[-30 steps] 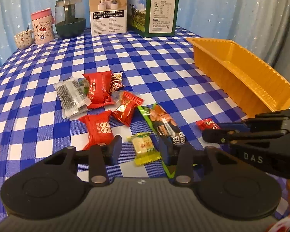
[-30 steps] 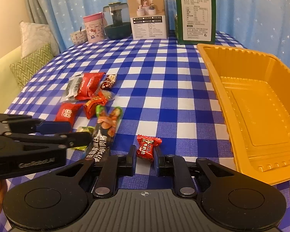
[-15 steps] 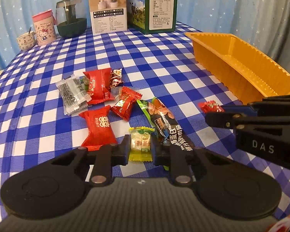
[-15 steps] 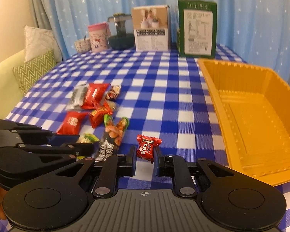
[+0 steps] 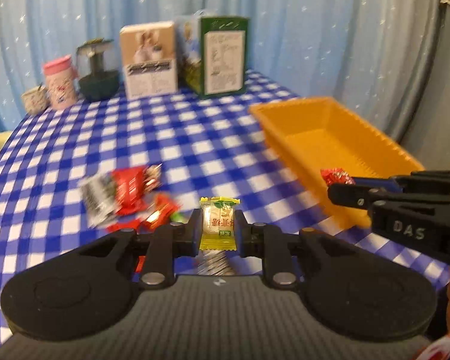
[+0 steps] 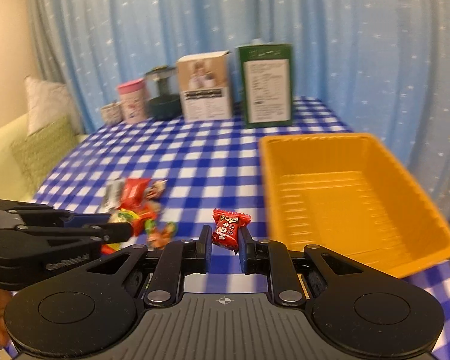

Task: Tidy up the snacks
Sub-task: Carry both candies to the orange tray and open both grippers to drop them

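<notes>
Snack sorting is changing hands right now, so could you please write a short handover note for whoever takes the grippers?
Left gripper: shut on the yellow candy, lifted off the table.
Right gripper: shut on the red candy, also lifted.
Orange tray: on the right, nothing in it.
Done: both candies picked up.
Left: drop both into the tray, then fetch the remaining snack pile from the checked cloth.

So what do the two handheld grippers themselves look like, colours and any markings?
Both are matte black plastic with round side discs, silver rivets and a ribbed grey base. The left gripper bears pale embossed side lettering, too blurred to read; the right gripper has blue finger pads and white "DAS" lettering.
</notes>
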A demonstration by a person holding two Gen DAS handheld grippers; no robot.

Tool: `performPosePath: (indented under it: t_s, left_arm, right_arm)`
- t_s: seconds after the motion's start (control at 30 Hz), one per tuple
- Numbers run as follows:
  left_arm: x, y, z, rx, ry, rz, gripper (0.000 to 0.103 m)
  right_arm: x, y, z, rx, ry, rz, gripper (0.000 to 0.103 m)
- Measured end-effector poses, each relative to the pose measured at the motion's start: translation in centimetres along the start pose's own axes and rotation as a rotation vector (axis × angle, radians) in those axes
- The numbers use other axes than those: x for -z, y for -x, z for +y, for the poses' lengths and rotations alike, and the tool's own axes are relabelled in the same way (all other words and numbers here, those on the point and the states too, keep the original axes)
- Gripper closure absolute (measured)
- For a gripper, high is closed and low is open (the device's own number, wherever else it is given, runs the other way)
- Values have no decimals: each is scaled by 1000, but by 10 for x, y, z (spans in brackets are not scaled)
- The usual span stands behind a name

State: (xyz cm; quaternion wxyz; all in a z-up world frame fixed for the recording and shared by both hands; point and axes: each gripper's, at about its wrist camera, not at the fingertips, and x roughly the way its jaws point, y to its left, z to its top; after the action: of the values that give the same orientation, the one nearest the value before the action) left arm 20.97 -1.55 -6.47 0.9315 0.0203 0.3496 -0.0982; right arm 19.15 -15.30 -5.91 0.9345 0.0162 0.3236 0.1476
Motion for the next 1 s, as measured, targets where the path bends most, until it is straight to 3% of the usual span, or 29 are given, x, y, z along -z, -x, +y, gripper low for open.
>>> performPosePath:
  t_s: [0.47,0.77,1.0]
  left_arm:
    - [-47,-22,-93,158,-17,-24,84]
    - [-50,-51,-115,199,-7,11,84]
    - [-44,-57,-116,185,-41,7,78]
  right_arm:
    - [-20,30,-96,150,-97,-21,85]
    - [-22,23,-129,174,-129,-4,85]
    - [-19,24,-146,186,-151,1,85]
